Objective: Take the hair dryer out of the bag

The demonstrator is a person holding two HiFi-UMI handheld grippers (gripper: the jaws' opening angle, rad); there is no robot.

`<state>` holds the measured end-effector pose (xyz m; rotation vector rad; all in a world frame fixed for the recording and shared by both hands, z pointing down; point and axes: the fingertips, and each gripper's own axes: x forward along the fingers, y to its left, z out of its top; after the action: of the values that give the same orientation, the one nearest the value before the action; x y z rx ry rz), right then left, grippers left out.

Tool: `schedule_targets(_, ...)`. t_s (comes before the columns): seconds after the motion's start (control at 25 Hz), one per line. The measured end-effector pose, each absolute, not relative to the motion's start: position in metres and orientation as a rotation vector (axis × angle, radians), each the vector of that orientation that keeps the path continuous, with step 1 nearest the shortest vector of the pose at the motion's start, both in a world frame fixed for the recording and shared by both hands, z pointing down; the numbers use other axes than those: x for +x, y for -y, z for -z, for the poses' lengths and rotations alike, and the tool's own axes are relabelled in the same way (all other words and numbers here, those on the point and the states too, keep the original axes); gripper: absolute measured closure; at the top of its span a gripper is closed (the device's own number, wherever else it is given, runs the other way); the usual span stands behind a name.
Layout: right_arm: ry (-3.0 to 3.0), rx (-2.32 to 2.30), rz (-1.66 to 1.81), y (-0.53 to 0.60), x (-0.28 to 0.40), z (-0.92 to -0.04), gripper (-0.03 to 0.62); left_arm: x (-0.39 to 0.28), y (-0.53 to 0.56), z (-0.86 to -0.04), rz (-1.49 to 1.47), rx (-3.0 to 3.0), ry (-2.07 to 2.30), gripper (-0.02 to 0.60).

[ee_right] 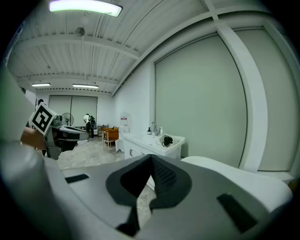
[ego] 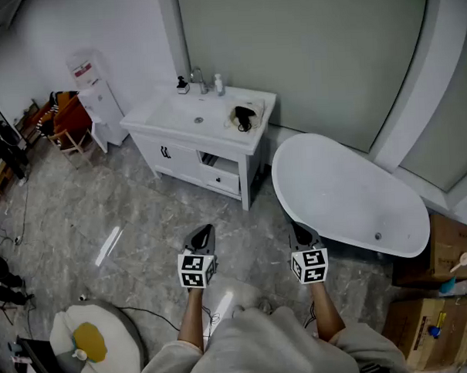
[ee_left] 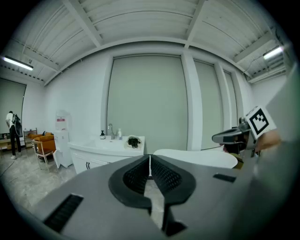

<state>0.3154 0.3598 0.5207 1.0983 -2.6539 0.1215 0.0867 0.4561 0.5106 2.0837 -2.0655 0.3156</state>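
A pale mesh bag (ego: 244, 117) with a dark hair dryer inside lies on the right end of the white vanity top (ego: 176, 111), beside the sink basin. The same bag (ee_left: 134, 141) (ee_right: 166, 139) shows small and far off in both gripper views. My left gripper (ego: 201, 239) (ee_left: 149, 158) and right gripper (ego: 303, 234) (ee_right: 151, 157) are held side by side over the floor, well short of the vanity. Both are shut with nothing between the jaws and point toward the vanity.
A white bathtub (ego: 350, 192) stands right of the vanity. A faucet (ego: 198, 79) and bottles sit at the vanity's back. At left are a water dispenser (ego: 90, 91) and an orange chair (ego: 72, 123); cardboard boxes (ego: 441, 250) at right. A round cushion (ego: 90, 343) lies near my feet.
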Motion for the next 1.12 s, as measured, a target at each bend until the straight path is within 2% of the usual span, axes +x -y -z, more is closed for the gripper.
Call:
schedule_targets(0.52,2.682,1.079,-0.126,-0.357,0.318,-0.523,0.594,0.093,-0.45,-0.515,-0.292,2.092,2.05,0.56)
schedule_targets(0.56,2.693,1.064,-0.128,-0.357,0.318,-0.523,0.569,0.095,-0.449,-0.516,-0.289,2.096,2.041,0.53)
schedule_targets(0.64,2.715,1.032,-0.138,-0.357,0.317,-0.524,0.45,0.101,-0.447,-0.518,-0.283,2.111,2.018,0.428)
schedule_targets(0.68,2.72,1.02,-0.139,-0.357,0.317,-0.524,0.409,0.104,-0.446,-0.518,-0.279,2.117,2.012,0.399)
schedule_targets(0.76,2.724,1.01,-0.126,-0.354,0.318,-0.524,0.36,0.109,-0.444,-0.517,-0.267,2.119,2.012,0.397)
schedule_targets(1.0,2.721,1.0,-0.113,-0.344,0.326,-0.526,0.339,0.122,-0.436,-0.519,-0.258,2.107,2.021,0.388)
schedule_targets(1.12,2.733,0.997,-0.114,-0.34,0.33,-0.526,0.37,0.127,-0.434,-0.518,-0.257,2.098,2.038,0.388)
